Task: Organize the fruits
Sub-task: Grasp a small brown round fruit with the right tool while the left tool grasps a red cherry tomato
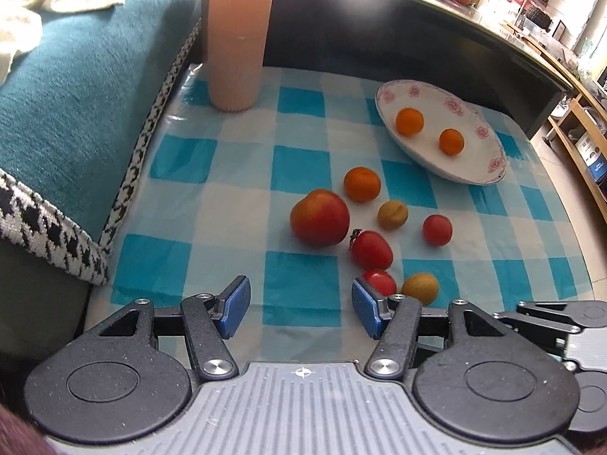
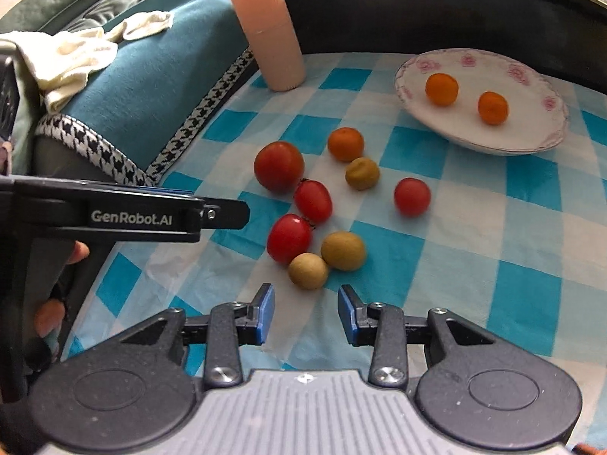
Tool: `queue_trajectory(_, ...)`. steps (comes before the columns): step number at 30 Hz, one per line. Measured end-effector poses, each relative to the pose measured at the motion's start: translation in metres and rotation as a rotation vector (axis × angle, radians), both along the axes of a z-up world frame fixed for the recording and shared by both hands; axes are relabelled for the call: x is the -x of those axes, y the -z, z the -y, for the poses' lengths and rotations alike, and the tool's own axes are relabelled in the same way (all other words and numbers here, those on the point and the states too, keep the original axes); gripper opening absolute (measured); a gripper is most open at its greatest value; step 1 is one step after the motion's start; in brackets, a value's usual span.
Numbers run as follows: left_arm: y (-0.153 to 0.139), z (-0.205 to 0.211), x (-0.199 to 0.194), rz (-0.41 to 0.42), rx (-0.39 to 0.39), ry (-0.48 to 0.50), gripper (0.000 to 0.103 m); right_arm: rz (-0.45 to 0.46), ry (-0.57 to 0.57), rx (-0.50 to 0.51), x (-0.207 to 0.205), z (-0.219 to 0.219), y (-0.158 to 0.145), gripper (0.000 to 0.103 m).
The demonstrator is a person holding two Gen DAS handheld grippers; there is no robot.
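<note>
Right gripper (image 2: 302, 313): nearest to me, its fingers spread apart with nothing between them, hovering just short of the fruit cluster.
Left gripper (image 1: 301, 305): fingers also wide apart and empty; its right pad sits just beside a small red tomato (image 1: 379, 282).
Closest fruit: a pale yellow-green fruit (image 2: 307, 270) lies right ahead of the right gripper, touching a larger yellow-green fruit (image 2: 343, 251) and a red tomato (image 2: 289, 238).
Loose pile: a big red fruit (image 2: 279, 166), an oval tomato (image 2: 313, 201), an orange (image 2: 345, 144), another greenish fruit (image 2: 362, 173) and a lone red fruit (image 2: 412, 196) lie on the checked cloth (image 2: 493, 246) over the table.
Plate (image 2: 531, 144): well beyond the pile, holding two oranges (image 2: 441, 89) (image 2: 492, 107).
Crowding risk: closing on the nearest fruit would likely nudge its neighbours, and round fruit rolls easily on a smooth cloth.
Squeeze risk: the tomatoes look soft; too firm a pinch could split one.
Collision risk: both grippers stand close together at the same cluster and could knock each other.
Plate risk: a fruit dropped from height may bump the oranges or roll off the shallow rim.
Bystander: the tall pink cylinder (image 2: 271, 30) stands far enough back to be safe, I reckon.
</note>
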State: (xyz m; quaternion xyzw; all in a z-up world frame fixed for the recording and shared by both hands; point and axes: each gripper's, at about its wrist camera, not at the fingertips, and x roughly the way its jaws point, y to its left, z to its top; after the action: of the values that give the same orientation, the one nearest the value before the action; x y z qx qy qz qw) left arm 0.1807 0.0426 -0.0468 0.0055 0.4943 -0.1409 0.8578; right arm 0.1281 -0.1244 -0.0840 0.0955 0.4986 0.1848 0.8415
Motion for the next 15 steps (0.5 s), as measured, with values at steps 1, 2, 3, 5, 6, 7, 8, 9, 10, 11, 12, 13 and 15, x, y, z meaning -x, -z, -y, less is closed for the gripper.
queue_trajectory(1,0.001,0.000,-0.001,-0.004,0.002,0.002,0.067,-0.002,0.000,-0.001,-0.002,-0.002,0.002,0.039)
queue_trajectory(2,0.001,-0.001,-0.001,-0.007,0.004,0.004,0.067,-0.002,0.003,0.000,-0.004,-0.003,0.004,0.039)
queue_trajectory(3,0.002,-0.001,0.000,-0.009,0.005,0.008,0.067,-0.001,0.003,0.001,-0.006,-0.004,0.006,0.039)
queue_trajectory(5,0.003,0.000,-0.001,-0.012,0.004,0.018,0.068,0.020,0.004,0.006,-0.009,-0.007,0.007,0.039)
queue_trajectory(6,0.004,0.001,-0.001,-0.014,0.002,0.023,0.068,0.025,0.004,0.007,-0.010,-0.007,0.007,0.039)
queue_trajectory(7,0.006,0.001,-0.001,-0.017,0.000,0.027,0.068,0.029,0.006,0.009,-0.011,-0.007,0.007,0.039)
queue_trajectory(8,0.007,0.002,-0.001,-0.020,-0.002,0.032,0.068,0.034,0.008,0.014,-0.012,-0.008,0.008,0.036)
queue_trajectory(9,0.008,0.003,-0.001,-0.023,-0.005,0.037,0.068,0.039,0.006,0.036,-0.012,-0.009,0.007,0.029)
queue_trajectory(10,0.010,0.004,-0.001,-0.026,-0.009,0.043,0.068,0.042,0.001,0.048,-0.012,-0.009,0.007,0.029)
queue_trajectory(11,0.011,0.006,-0.001,-0.031,-0.012,0.048,0.067,0.039,-0.003,0.048,-0.011,-0.008,0.007,0.029)
queue_trajectory(12,0.012,0.008,-0.002,-0.034,-0.012,0.054,0.066,0.036,-0.004,0.049,-0.009,-0.007,0.006,0.029)
queue_trajectory(13,0.013,0.010,-0.001,-0.036,-0.011,0.062,0.065,0.036,-0.006,0.056,-0.007,-0.005,0.006,0.028)
queue_trajectory(15,0.014,0.015,0.000,-0.034,-0.007,0.081,0.064,0.035,-0.009,0.066,-0.004,-0.001,0.005,0.028)
